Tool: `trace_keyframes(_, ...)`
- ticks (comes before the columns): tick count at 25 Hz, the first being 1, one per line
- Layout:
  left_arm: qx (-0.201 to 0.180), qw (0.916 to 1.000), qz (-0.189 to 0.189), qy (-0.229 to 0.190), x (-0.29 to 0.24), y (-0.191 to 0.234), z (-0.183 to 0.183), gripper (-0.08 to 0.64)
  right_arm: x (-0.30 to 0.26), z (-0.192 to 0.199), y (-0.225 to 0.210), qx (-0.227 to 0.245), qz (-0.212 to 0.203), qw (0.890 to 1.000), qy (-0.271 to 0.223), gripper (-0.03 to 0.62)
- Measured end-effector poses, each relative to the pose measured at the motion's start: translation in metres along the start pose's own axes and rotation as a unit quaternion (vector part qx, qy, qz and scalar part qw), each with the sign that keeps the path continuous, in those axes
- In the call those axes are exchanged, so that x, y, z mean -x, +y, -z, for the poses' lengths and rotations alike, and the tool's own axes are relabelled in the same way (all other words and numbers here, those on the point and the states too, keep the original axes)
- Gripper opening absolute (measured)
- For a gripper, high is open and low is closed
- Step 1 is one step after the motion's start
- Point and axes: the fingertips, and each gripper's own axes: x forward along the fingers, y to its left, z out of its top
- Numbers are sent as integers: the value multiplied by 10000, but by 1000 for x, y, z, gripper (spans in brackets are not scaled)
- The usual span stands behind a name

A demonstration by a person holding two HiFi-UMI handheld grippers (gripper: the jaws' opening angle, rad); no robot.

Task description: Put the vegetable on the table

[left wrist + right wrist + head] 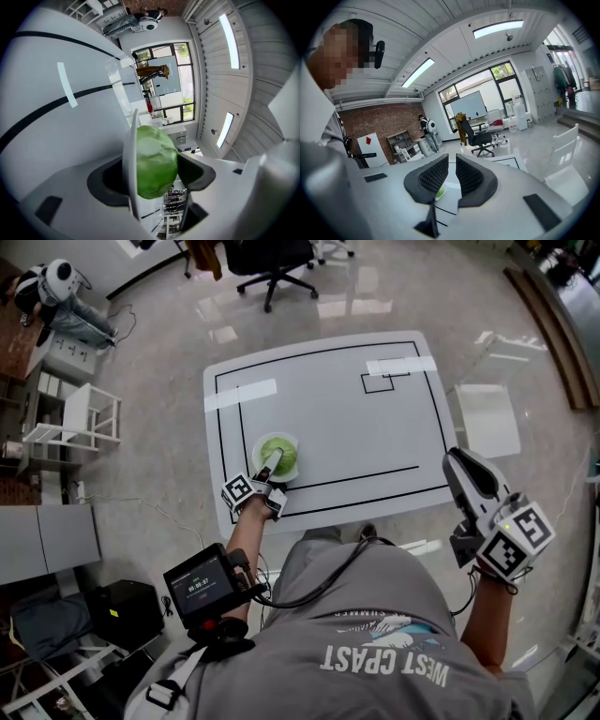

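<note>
A green cabbage lies on a small white plate near the front left of the white table. My left gripper reaches onto the plate from the near side, turned on its side. In the left gripper view the cabbage fills the gap between the jaws. The plate's rim stands edge-on against one pad and the other pad touches the cabbage, so my left gripper is shut on the cabbage with the plate's rim. My right gripper hangs off the table's right front corner, shut and empty.
Black lines and strips of white tape mark the table top. An office chair stands beyond the table, a white shelf to its left, and a white chair at its right edge.
</note>
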Motion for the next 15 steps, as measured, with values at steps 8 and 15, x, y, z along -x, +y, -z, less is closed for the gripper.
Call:
trace_keyframes(8, -77, 9927, -830, 872, -17, -1, 2, 321, 11, -5, -10, -105, 52, 9997, -204, 31)
trace_keyframes(15, -349, 9813, -1514, 1136, -18, -3, 6, 385, 21, -6, -17, -196, -42, 9992, -336, 31)
